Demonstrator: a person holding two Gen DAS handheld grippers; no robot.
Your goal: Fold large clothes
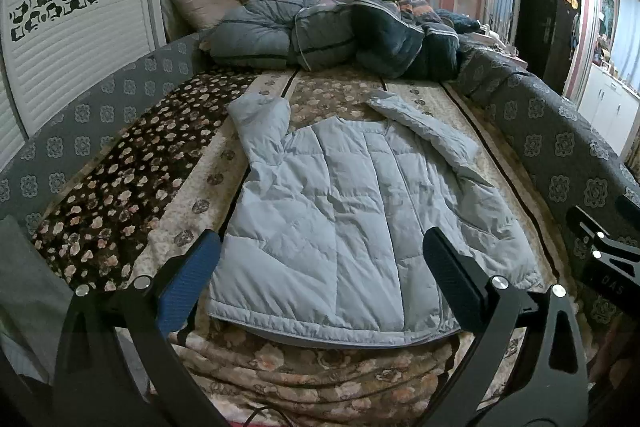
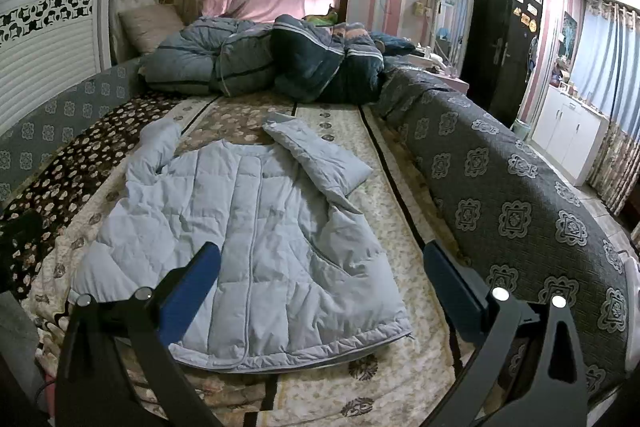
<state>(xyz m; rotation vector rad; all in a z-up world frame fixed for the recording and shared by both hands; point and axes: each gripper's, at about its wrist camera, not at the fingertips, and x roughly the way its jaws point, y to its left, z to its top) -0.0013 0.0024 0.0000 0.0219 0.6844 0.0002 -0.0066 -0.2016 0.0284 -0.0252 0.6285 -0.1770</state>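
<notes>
A pale blue quilted jacket (image 1: pixel 340 211) lies spread flat, front up, on the flowered bed cover (image 1: pixel 120 179), its hem towards me and both sleeves angled up towards the far end. My left gripper (image 1: pixel 320 247) hovers open above the hem, nothing between its blue pads. In the right wrist view the same jacket (image 2: pixel 248 239) lies left of centre, and my right gripper (image 2: pixel 320 255) stands open over its right hem corner and the cream cover (image 2: pixel 400 367), also holding nothing. Part of the right gripper's black frame (image 1: pixel 604 251) shows at the right edge of the left wrist view.
Bundled grey and dark blue quilts (image 1: pixel 320 31) and a pillow (image 1: pixel 200 3) are piled at the far end of the bed. A grey patterned padded edge (image 2: pixel 500 195) runs along the right side. A white louvred wardrobe (image 1: pixel 72 27) stands to the left.
</notes>
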